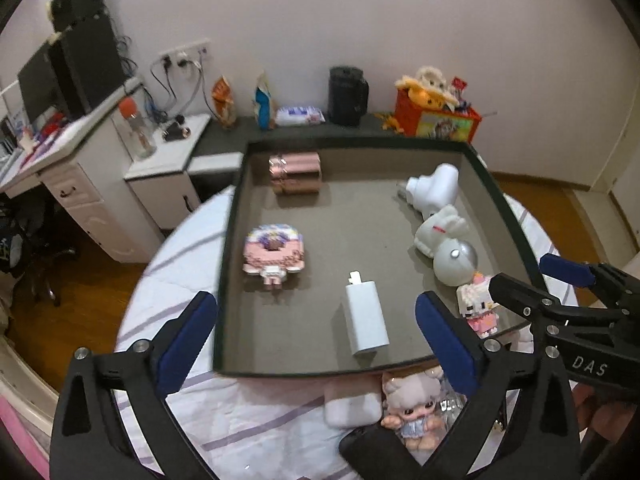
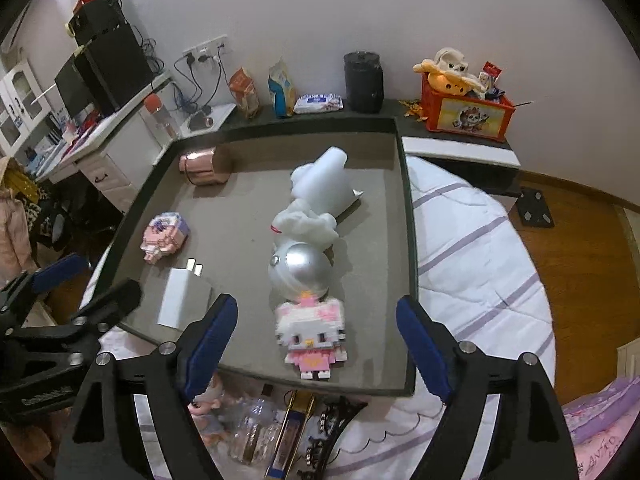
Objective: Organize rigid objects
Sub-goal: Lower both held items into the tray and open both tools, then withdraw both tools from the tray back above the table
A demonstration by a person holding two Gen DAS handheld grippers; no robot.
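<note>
The white charger block is lying flat in the dark tray near its front edge, and the left gripper is hanging over it with jaws spread wide, gripping nothing. Pink brick figure is sitting further back. From the right side, the right gripper is also hanging open around the brick kitty, pads not touching it.

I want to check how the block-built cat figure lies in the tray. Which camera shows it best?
The right wrist view: the block-built cat figure lies face up, whole and unblocked, between the open fingers. In the left wrist view it is small and partly hidden behind the right gripper.
</note>
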